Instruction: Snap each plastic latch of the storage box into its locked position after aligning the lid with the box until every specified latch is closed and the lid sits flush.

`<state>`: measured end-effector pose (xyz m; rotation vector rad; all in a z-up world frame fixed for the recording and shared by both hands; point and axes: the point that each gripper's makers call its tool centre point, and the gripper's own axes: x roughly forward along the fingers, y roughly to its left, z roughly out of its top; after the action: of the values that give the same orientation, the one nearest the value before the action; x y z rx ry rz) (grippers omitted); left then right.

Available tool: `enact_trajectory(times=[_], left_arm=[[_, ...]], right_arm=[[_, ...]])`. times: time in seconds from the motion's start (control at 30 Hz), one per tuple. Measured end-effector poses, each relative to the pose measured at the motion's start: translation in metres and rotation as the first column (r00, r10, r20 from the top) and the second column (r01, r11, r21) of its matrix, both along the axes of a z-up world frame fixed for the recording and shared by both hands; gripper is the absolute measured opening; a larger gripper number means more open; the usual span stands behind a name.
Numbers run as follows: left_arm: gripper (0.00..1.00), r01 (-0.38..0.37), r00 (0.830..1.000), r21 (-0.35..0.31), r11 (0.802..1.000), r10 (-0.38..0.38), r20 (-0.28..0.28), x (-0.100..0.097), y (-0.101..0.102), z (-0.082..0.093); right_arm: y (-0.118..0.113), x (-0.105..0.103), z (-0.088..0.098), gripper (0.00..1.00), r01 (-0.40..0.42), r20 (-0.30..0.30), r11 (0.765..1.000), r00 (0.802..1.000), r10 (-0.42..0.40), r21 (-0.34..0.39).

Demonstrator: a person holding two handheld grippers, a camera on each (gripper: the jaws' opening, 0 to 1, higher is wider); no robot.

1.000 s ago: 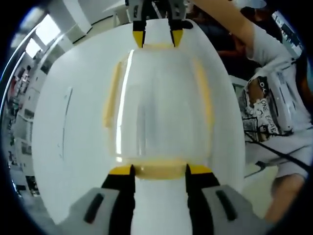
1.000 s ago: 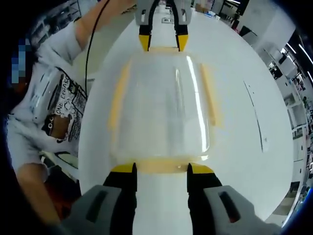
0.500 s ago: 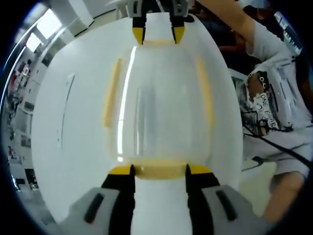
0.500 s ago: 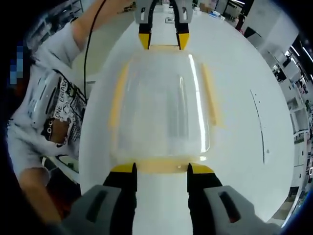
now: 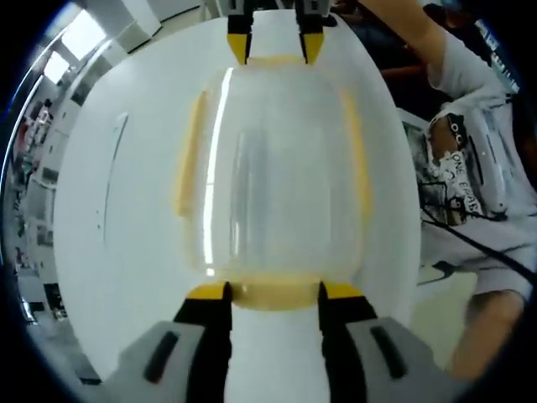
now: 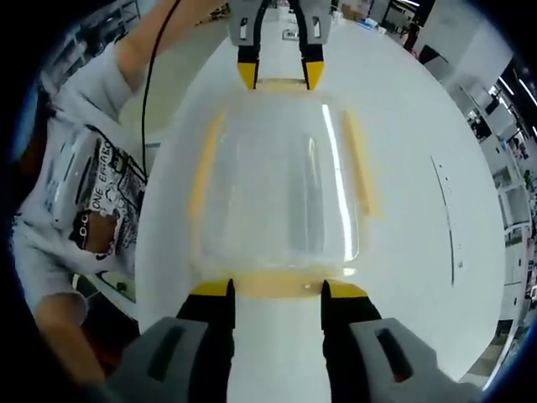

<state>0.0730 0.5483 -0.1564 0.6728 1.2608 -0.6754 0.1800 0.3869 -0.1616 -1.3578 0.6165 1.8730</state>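
Yellow-tipped hand-held gripper [image 5: 274, 291] spread wide against storage box [image 5: 273, 168] end latch [image 5: 277, 294].

Clear storage box [image 5: 277, 168] with yellow latches [image 5: 273, 292], lidded.

The only writing to be made out is on the person's white T-shirt [image 5: 470, 159], the landmark here. In the left gripper view its black chest print carries the word "ONE" [image 5: 463, 161], with a second line just beneath that seems to begin "E" and runs into letters too bent by the cloth's folds to read. In the right gripper view the same T-shirt [image 6: 80, 197] shows "ONE" [image 6: 102, 197] again, and alongside it a word that looks like "EFFA…", the remainder lost in creases. Other marks on the print are too small and warped to make out.
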Motion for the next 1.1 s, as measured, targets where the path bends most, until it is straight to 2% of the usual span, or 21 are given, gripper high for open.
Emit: enact_trajectory(times=[0.23,0.4,0.5,0.73,1.03,1.1], left_arm=[[0.40,-0.003,1.000,0.026,1.000,0.003,-0.012,-0.001,-0.001,-0.004],[0.40,-0.007,1.000,0.038,0.999,0.008,-0.026,-0.005,0.001,-0.006],[0.40,-0.007,0.998,0.029,1.000,0.009,-0.055,-0.012,-0.001,-0.009],[0.40,-0.002,0.998,0.045,0.999,0.004,-0.063,-0.012,0.004,-0.013],[0.40,-0.007,0.998,0.063,0.998,0.011,-0.064,-0.014,0.013,-0.012],[0.39,0.002,1.000,0.086,0.996,0.000,-0.027,-0.008,0.017,-0.011]], right_arm=[[0.004,0.001,-0.005,0.40,0.003,0.006,1.000,1.000,-0.003,0.005],[0.008,-0.003,-0.006,0.40,0.000,-0.006,1.000,1.000,0.000,0.001],[0.006,-0.009,-0.009,0.40,-0.007,-0.027,1.000,1.000,0.006,-0.018],[0.008,-0.013,-0.017,0.40,-0.001,-0.018,1.000,1.000,0.000,-0.028],[0.013,-0.018,-0.021,0.40,0.004,-0.006,0.999,1.000,-0.004,-0.033],[0.015,-0.016,-0.022,0.40,0.017,-0.001,1.000,1.000,-0.017,-0.025]])
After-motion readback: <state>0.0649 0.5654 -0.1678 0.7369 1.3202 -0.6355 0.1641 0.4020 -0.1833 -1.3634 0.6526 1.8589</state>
